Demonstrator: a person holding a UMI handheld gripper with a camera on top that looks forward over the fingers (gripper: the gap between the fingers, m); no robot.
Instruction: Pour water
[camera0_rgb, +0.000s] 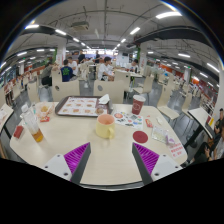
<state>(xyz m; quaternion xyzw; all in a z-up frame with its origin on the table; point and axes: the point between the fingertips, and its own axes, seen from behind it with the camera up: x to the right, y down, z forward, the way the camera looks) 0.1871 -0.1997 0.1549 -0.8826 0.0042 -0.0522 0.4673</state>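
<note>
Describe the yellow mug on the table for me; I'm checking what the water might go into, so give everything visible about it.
The yellow mug is pale yellow with a smooth, ceramic-looking surface and a rounded body. It stands upright on the light tabletop, near the middle, apart from everything around it. It sits beyond the open gripper, roughly centred ahead of the gap between the fingers, which do not touch it. A tray lies behind it and a small red dish to one side. Its contents cannot be made out.
</note>
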